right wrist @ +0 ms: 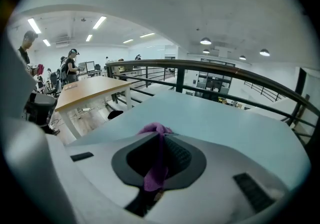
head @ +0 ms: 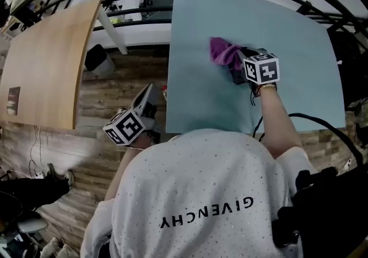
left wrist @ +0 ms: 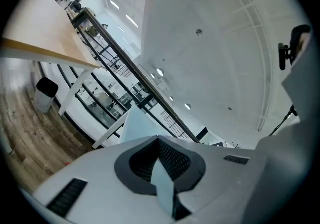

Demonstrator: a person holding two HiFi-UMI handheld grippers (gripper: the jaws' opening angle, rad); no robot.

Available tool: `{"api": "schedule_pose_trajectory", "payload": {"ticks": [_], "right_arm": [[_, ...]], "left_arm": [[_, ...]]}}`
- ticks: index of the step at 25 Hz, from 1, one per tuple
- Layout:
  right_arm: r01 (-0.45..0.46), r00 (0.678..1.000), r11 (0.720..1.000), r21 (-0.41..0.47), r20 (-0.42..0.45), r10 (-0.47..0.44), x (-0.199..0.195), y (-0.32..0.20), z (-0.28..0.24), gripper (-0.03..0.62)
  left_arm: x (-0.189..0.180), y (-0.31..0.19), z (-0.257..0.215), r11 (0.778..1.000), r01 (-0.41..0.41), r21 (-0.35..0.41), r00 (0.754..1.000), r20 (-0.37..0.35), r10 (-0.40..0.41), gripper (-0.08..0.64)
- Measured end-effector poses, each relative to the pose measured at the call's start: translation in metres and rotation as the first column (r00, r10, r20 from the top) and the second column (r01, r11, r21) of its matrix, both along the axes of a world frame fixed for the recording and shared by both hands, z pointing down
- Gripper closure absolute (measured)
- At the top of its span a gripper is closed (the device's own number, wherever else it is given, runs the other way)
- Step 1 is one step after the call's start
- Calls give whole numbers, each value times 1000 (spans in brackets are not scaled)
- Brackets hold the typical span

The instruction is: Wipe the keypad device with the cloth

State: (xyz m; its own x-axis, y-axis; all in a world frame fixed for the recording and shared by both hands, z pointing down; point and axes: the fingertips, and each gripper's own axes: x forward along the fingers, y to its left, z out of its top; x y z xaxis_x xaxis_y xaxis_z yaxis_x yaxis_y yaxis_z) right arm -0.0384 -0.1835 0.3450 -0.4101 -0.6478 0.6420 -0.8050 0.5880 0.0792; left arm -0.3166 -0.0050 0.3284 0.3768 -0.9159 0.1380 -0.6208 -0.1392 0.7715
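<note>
I see the blue table (head: 299, 90) with my right gripper (head: 240, 61) over it, clamped on the purple cloth (head: 221, 51). My left gripper (head: 150, 91) hangs off the table's edge, jaws together on nothing. I can't make out the keypad device, so I judge wiping hasn't begun. Next I must locate it and bring the cloth onto it.

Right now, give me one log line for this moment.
right claw: shut on purple cloth, over blue table | left claw: empty, off table's left edge | keypad device: not made out
</note>
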Motion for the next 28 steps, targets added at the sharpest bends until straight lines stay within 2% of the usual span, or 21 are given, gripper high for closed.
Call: {"api": "schedule_pose_trajectory", "payload": {"ticks": [4, 10, 17, 23, 28], "right_arm": [[10, 1000, 1000, -21, 15, -9, 8, -2, 0, 566], [25, 1000, 999, -42, 4, -25, 34, -9, -8, 568], [56, 998, 998, -34, -25, -57, 53, -19, -11, 566], [74, 997, 996, -39, 24, -73, 73, -23, -13, 566], [48, 997, 998, -37, 69, -45, 99, -29, -14, 566]], "left_arm": [[-12, 17, 0, 996, 88, -9, 996, 27, -88, 566], [-6, 52, -3, 984, 169, -56, 984, 67, -165, 566], [1, 68, -12, 968, 246, -55, 966, 90, -241, 566], [21, 89, -13, 951, 298, -83, 952, 98, -290, 566], [45, 99, -7, 943, 318, -98, 946, 101, -308, 566]]}}
